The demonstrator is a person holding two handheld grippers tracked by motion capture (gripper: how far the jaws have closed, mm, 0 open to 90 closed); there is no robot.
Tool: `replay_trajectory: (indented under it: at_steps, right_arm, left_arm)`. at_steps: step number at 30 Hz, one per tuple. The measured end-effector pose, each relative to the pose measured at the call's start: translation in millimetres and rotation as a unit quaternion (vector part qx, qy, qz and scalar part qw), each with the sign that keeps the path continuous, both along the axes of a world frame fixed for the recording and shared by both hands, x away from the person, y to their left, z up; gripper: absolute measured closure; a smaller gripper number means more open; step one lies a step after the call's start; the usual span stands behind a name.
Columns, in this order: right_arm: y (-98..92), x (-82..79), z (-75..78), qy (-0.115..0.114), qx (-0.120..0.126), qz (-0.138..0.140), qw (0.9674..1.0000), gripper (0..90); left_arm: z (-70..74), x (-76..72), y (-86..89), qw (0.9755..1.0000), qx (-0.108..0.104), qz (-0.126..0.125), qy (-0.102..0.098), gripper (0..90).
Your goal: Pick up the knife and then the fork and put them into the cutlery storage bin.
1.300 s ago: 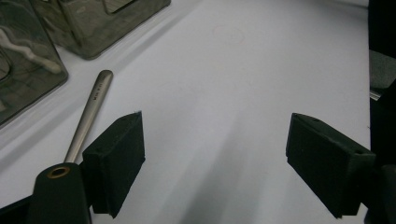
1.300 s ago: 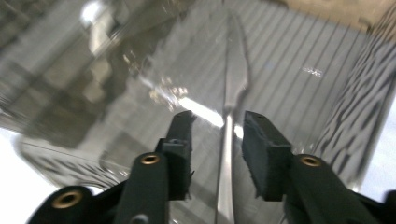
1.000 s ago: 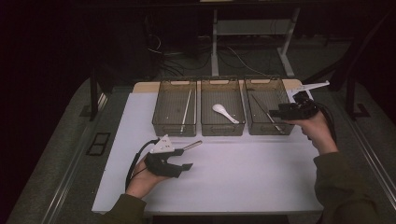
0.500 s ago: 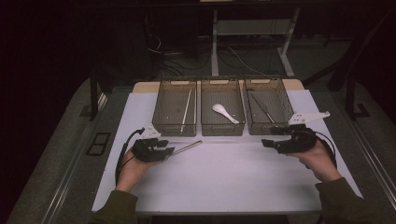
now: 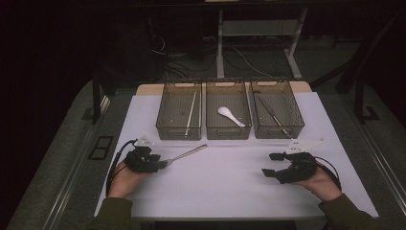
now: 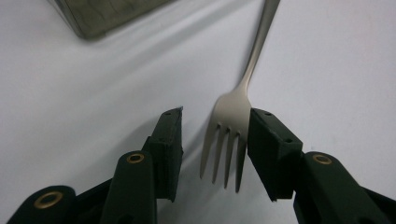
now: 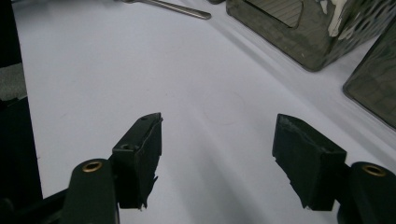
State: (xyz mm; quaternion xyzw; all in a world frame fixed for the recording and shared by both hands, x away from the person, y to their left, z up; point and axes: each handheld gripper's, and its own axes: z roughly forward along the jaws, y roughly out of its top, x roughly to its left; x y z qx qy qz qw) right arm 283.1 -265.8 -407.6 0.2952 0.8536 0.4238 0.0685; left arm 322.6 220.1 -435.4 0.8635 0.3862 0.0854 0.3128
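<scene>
Fingers first: in the left gripper view one black finger (image 6: pixel 271 149) lies against the tines of the fork (image 6: pixel 231 128), while the other stands clear across a gap, so the left gripper (image 5: pixel 163 164) is apart, nothing pinched, though its jaws have just been closing around the head. From the high view the fork lies flat on the white table (image 5: pixel 230 191), lower left of centre, handle running up and right toward the three mesh bins (image 5: pixel 179 132), well short of them. Over at the lower right the right gripper (image 5: pixel 269 165) hovers wide apart above bare table, holding nothing.

It looks like the pick-up step of sorting cutlery. Next the left has to finish the squeeze on the tines, lift, and carry to a bin; possibly the right-hand one, whose contents are too dim to name.
</scene>
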Motion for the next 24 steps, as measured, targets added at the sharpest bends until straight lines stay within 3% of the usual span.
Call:
replay_trajectory:
  at_steps: [5, 8, 14, 17, 18, 19, 24]
  right_arm:
    - [0.2, 1.3, -0.7, 0.003, -0.001, -0.001, 1.0, 32.7]
    - [0.6, 1.3, -1.3, 0.002, -0.002, -0.001, 1.0, 32.7]
    - [1.7, 1.0, -1.8, 0.004, -0.001, 0.002, 1.0, 32.7]
    - [1.7, 1.0, -1.8, 0.004, -0.001, 0.002, 1.0, 32.7]
    - [1.7, 1.0, -1.7, 0.003, -0.001, 0.002, 1.0, 32.7]
    - [1.8, 1.1, -1.7, 0.003, -0.001, 0.002, 1.0, 32.7]
    - [2.5, 0.4, -0.9, 0.0, -0.001, 0.004, 1.0, 32.7]
  left_arm:
    - [1.6, -1.0, -2.3, 0.9997, 0.024, -0.008, -0.006, 62.3]
    - [1.7, -2.0, -1.1, 0.9998, 0.012, -0.016, 0.001, 67.8]
    - [2.4, -3.3, -2.0, 0.9998, 0.008, -0.019, 0.001, 69.8]
    - [4.4, -4.6, -2.0, 0.9995, -0.007, -0.03, 0.004, 78.6]
    - [4.7, -5.7, -3.3, 0.9995, -0.005, -0.031, 0.001, 86.2]
    - [2.9, -6.3, -6.3, 0.999, 0.003, -0.045, 0.002, 87.2]
    - [5.5, -6.9, -12.6, 0.998, 0.014, -0.061, -0.01, 87.8]
